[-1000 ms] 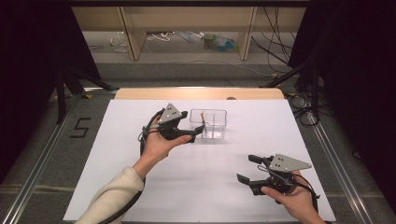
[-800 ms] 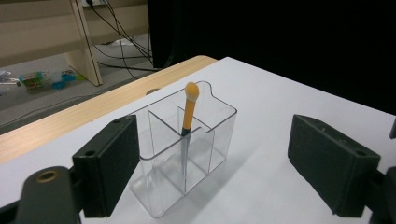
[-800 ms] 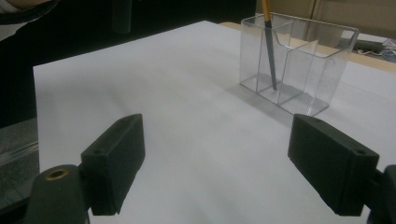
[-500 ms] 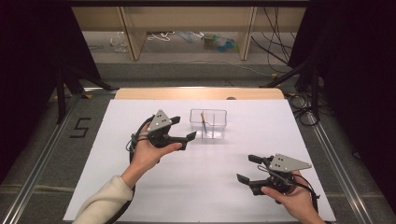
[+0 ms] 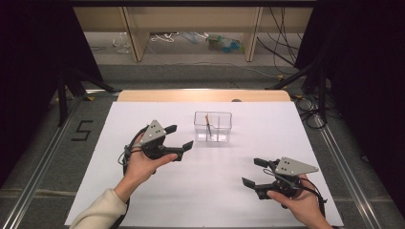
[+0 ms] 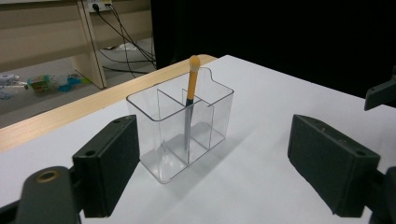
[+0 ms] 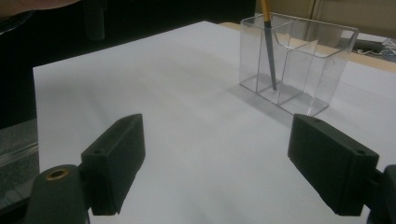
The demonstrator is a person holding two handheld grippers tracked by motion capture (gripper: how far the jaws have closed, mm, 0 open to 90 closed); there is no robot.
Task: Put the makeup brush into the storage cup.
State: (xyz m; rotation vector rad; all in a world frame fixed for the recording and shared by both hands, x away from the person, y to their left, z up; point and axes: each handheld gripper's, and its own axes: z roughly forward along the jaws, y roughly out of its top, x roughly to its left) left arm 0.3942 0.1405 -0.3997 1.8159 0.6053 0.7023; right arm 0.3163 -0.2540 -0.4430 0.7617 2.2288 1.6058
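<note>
Left gripper (image 5: 180, 138) held up off the table on a bent wrist, jaws spread wide, nothing in them, aimed at about 3 o'clock. Right gripper (image 5: 254, 171) low near the front edge, jaws gaping too, empty, facing 9. Clear hard-plastic organizer (image 5: 213, 127), boxy with dividers, on the smooth white table (image 5: 267, 129). Thin grey brush (image 6: 190, 100) with an orange tip leaning inside a middle compartment. Sits dead ahead between the left jaws but well apart; up at 1 o'clock from the right ones.

Black hand-held gripper (image 5: 179, 138) with grey three-cornered plate and trailing cable; cream sleeve (image 5: 98, 212) on left forearm.
</note>
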